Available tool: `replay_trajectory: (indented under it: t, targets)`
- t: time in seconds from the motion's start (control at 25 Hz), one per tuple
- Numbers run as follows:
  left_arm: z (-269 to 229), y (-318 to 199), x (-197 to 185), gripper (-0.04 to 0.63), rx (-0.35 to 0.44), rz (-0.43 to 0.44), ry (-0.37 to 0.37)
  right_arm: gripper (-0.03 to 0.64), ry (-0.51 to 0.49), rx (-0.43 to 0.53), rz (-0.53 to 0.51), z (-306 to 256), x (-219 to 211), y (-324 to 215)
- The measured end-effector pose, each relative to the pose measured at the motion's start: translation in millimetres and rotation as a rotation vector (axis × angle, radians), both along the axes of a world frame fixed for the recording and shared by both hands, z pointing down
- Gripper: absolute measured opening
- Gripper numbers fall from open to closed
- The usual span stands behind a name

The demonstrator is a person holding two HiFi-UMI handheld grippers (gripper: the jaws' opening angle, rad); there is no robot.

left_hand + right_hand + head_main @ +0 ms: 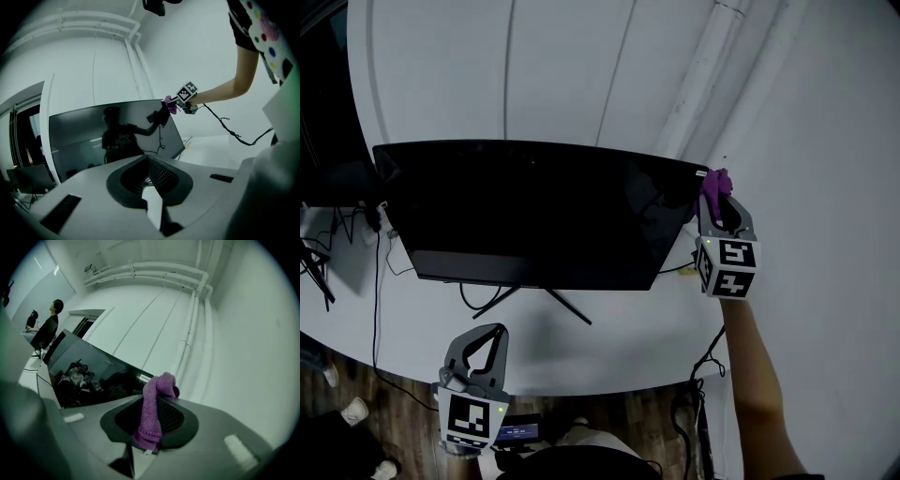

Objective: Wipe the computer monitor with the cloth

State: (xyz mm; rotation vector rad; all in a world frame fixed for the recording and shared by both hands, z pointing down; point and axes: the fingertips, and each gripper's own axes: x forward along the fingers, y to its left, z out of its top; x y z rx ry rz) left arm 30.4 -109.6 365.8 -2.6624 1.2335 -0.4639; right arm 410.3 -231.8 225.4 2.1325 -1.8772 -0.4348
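A wide dark monitor (534,211) stands on a white desk (628,337), its screen off and reflective. My right gripper (719,199) is at the monitor's upper right corner, shut on a purple cloth (713,184) that touches that corner. The right gripper view shows the cloth (153,411) pinched between the jaws, with the monitor (93,376) just beyond it. My left gripper (487,338) hangs low in front of the desk edge, below the monitor, shut with nothing in it. From the left gripper view the monitor (112,136) and the cloth (170,104) at its corner are visible.
The monitor's stand legs (544,300) spread on the desk, and cables (380,281) run down its left side. A white wall with pipes (703,84) is close behind. A black cable (703,375) hangs off the desk's right front. Wooden floor (356,412) lies below.
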Motion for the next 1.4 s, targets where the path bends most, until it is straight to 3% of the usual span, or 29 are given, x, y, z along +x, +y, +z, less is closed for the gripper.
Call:
replay_trajectory:
  t: [0.96,1.4]
  targets:
    - [3,-7,8,0.006,-0.008,-0.003,-0.017,0.093,-0.037,-0.140,-0.005,92,-5,14]
    - [3,6,9,0.006,-0.003,-0.049,-0.025,0.092,-0.075,-0.233,-0.038,150,-8,26]
